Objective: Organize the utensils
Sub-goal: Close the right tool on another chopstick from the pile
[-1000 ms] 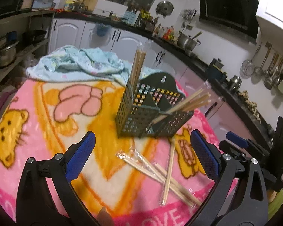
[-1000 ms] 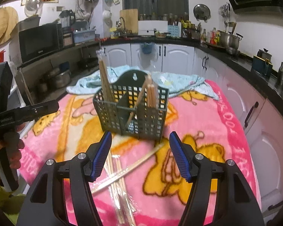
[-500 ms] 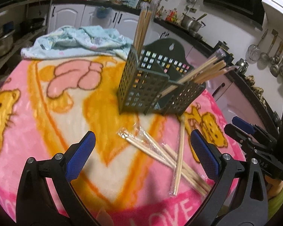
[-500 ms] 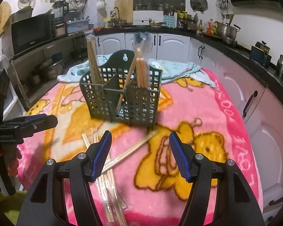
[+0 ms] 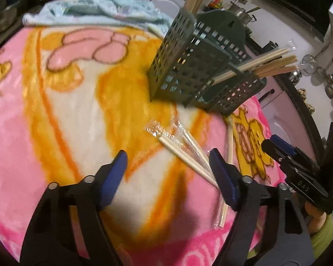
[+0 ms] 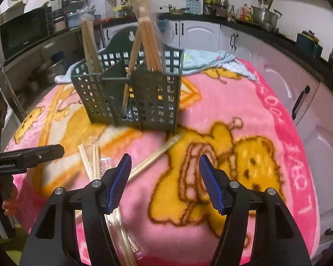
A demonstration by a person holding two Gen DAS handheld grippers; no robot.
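The dark green slotted holder (image 5: 202, 75) stands on the pink cartoon blanket (image 5: 73, 115), at about one o'clock from my left gripper (image 5: 167, 165). Chopsticks stand in its compartments: one bundle (image 6: 90, 44) upright in the left cell as my right camera sees it, another (image 6: 149, 42) leaning in the right-hand cell, with one stick slanting across the middle cell. A light blue cloth (image 5: 95, 13) lies bunched beyond the holder at twelve o'clock.

The blanket is bare and open from nine to eleven o'clock of my left gripper; the table edge drops toward cabinets at three o'clock in the right view.

Loose wrapped chopsticks (image 5: 184, 150) lie on the blanket, running from twelve o'clock down toward my left gripper's right finger (image 5: 222, 177), which covers their near ends. My left jaws have just been closing and stand partly open, nothing between them. My right gripper (image 6: 164, 177) is partly open and empty, with one loose chopstick (image 6: 155, 157) at eleven o'clock, passing behind its left finger
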